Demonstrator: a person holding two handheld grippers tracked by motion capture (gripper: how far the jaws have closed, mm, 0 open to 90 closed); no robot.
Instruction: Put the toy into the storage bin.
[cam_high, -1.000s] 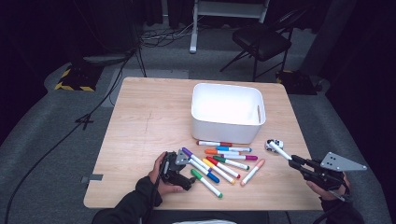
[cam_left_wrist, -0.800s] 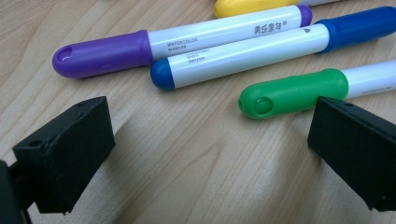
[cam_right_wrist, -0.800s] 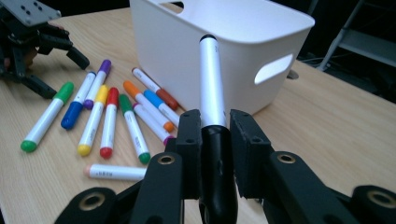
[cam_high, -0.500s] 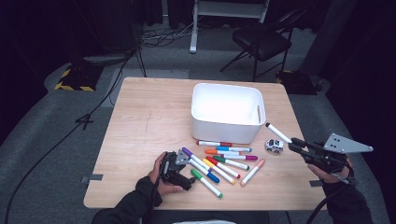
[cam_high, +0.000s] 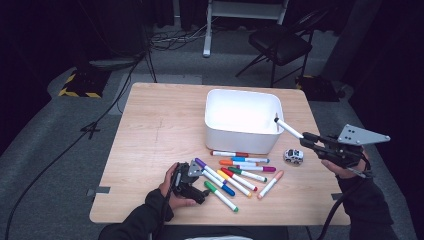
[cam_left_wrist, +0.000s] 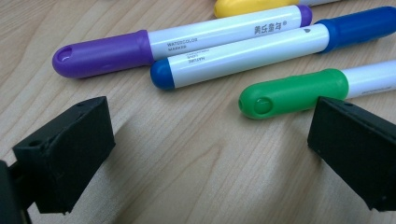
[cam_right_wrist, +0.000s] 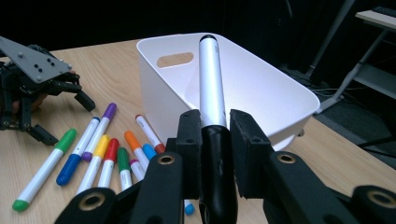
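Note:
My right gripper (cam_high: 306, 136) hangs above the table's right side, shut on the black end of a white marker (cam_high: 288, 128). The marker's tip reaches over the right rim of the white bin (cam_high: 242, 135). In the right gripper view the marker (cam_right_wrist: 211, 79) stands up between the pads (cam_right_wrist: 189, 140), with the bin (cam_right_wrist: 159, 98) behind it. My left gripper (cam_high: 192, 176) rests on the table at the front, open, beside several coloured markers (cam_high: 240, 172). In the left gripper view its jaws stand wide apart, with a green marker (cam_left_wrist: 294, 93), a blue one (cam_left_wrist: 243, 56) and a purple one (cam_left_wrist: 102, 53) ahead.
A small toy car (cam_high: 293, 156) sits on the table right of the markers, below the held marker. A black chair (cam_high: 280, 45) and a white stand (cam_high: 207, 30) are on the floor beyond the table. The table's left half (cam_high: 155, 125) is bare wood.
My right gripper has risen with the white marker and moved toward the bin's right rim, away from the toy car. The left gripper has stayed where it was.

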